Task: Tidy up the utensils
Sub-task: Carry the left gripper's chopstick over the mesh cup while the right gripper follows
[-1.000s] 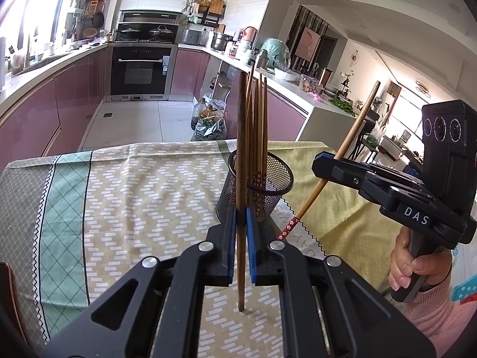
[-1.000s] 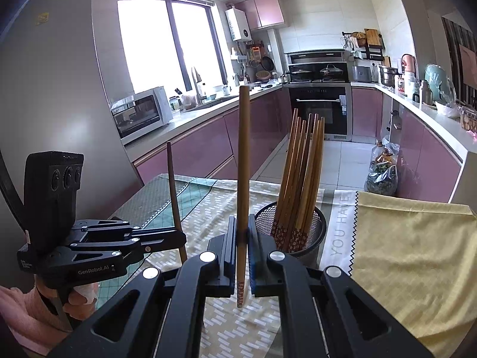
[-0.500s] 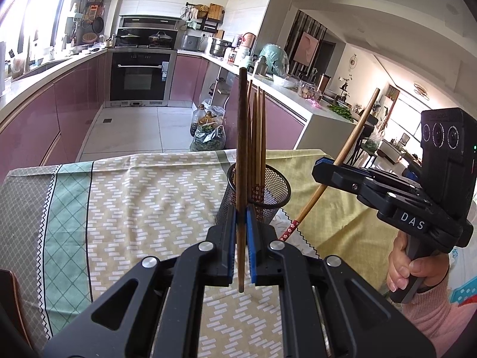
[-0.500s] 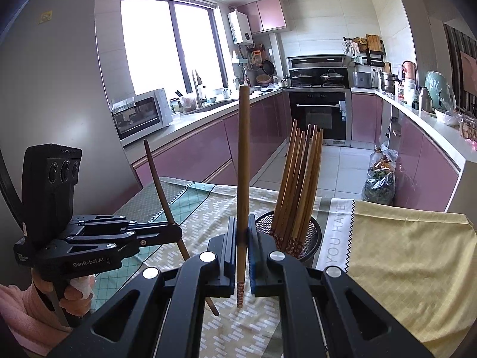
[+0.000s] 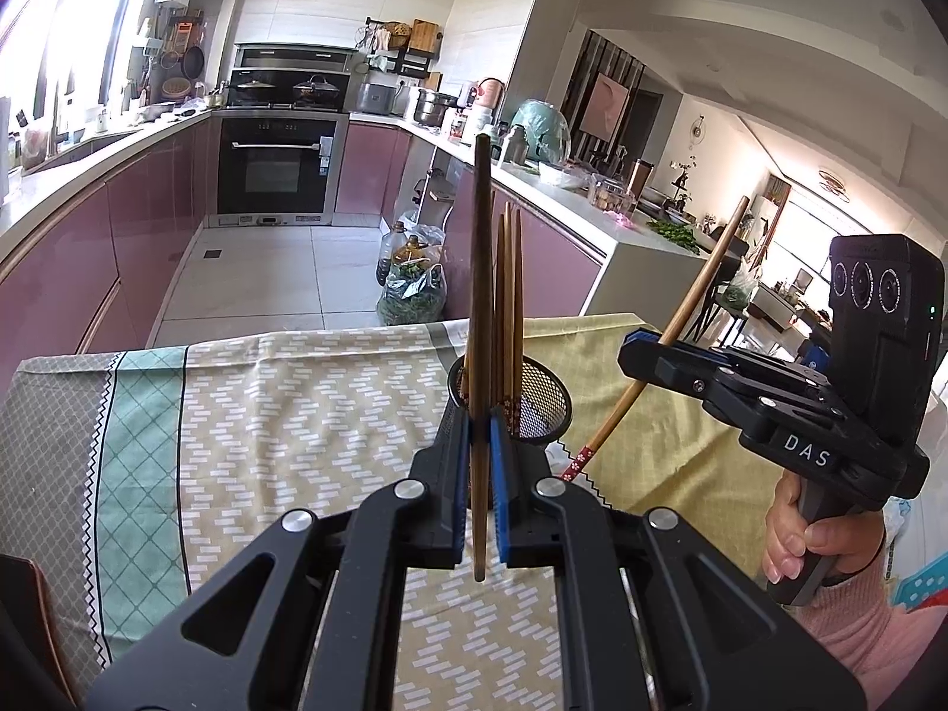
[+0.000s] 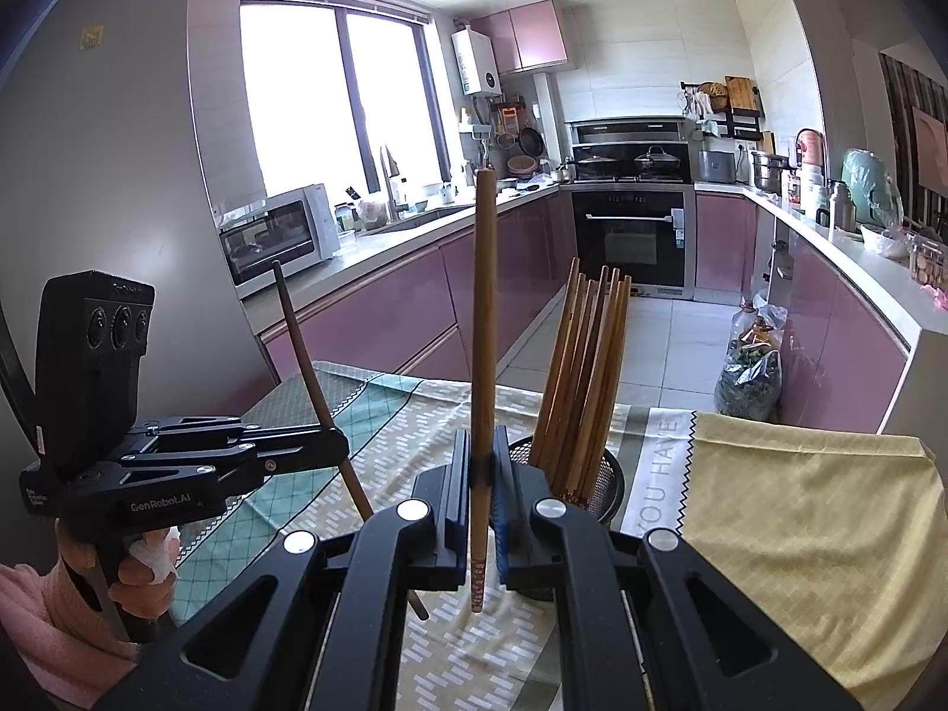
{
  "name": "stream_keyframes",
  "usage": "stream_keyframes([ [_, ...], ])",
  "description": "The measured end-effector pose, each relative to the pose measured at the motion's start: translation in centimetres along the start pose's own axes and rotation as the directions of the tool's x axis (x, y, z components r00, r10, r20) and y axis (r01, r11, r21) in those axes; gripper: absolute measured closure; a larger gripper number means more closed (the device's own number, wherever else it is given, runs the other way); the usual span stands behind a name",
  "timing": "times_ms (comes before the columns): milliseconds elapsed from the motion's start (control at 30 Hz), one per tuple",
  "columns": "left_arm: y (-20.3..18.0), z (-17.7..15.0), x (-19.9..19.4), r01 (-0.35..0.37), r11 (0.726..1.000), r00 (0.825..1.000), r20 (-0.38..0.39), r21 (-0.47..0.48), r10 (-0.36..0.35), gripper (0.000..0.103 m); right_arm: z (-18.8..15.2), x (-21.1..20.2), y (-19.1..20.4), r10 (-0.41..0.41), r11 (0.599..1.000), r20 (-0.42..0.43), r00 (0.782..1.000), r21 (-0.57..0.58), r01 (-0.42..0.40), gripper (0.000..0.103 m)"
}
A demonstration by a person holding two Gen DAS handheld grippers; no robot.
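Observation:
My left gripper [image 5: 480, 415] is shut on a dark brown chopstick [image 5: 481, 272] that stands upright between its blue pads. Just behind it a black mesh holder [image 5: 548, 400] on the table holds several wooden chopsticks [image 5: 509, 296]. My right gripper [image 6: 483, 444] is shut on a lighter chopstick [image 6: 484, 308], upright, its patterned tip hanging below the jaws. The holder [image 6: 607, 483] stands just right of it, its chopsticks [image 6: 583, 367] fanned out. Each gripper shows in the other's view: the right one [image 5: 637, 349] with its chopstick tilted, the left one [image 6: 342, 447] with its dark stick leaning.
The table wears a patterned beige and green cloth [image 5: 266, 415] and a yellow cloth [image 6: 800, 509] on the right side. A person's hands in pink sleeves [image 5: 853, 610] grip the handles. Purple kitchen cabinets [image 6: 385, 320], an oven and a bag on the floor [image 5: 415, 290] lie beyond the table.
In the right wrist view the dark chopstick in the left gripper has gone from nearly upright to leaning, and more of it shows below the jaws. The holder sits slightly farther off. Both grips are unchanged.

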State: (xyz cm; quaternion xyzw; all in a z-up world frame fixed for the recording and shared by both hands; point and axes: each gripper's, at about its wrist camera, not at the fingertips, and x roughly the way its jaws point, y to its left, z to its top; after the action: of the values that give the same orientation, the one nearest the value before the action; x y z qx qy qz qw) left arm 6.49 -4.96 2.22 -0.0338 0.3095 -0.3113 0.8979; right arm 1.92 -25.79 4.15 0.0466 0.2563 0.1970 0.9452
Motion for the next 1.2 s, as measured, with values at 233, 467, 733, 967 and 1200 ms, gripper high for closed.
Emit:
stream_keyframes([
  [233,-0.2,1.1,-0.2,0.012,1.000,1.000,0.013,0.008,-0.013,0.096,0.8,-0.6,-0.5,-0.004,1.000,0.020,1.000,-0.004,0.004,0.097],
  [467,-0.4,2.5,-0.5,0.031,0.999,0.999,0.044,0.021,-0.032,0.096,2.4,-1.3,-0.8,-0.007,1.000,0.052,0.999,-0.025,0.008,0.097],
  [733,-1.1,4.5,-1.6,0.027,0.998,0.995,0.097,0.050,-0.032,0.096,4.2,-1.7,-0.9,-0.015,0.999,0.090,0.996,-0.050,0.019,0.097],
  [967,-1.9,6.0,-2.3,0.025,0.997,0.989,0.142,0.075,-0.035,0.096,5.2,-1.3,-1.3,-0.025,0.998,0.101,0.995,-0.056,0.031,0.097],
  [1200,-2.9,7.5,-1.4,0.017,0.996,0.987,0.155,0.088,-0.030,0.096,5.7,-0.2,-1.2,-0.048,0.996,0.105,0.993,-0.068,0.055,0.097],
])
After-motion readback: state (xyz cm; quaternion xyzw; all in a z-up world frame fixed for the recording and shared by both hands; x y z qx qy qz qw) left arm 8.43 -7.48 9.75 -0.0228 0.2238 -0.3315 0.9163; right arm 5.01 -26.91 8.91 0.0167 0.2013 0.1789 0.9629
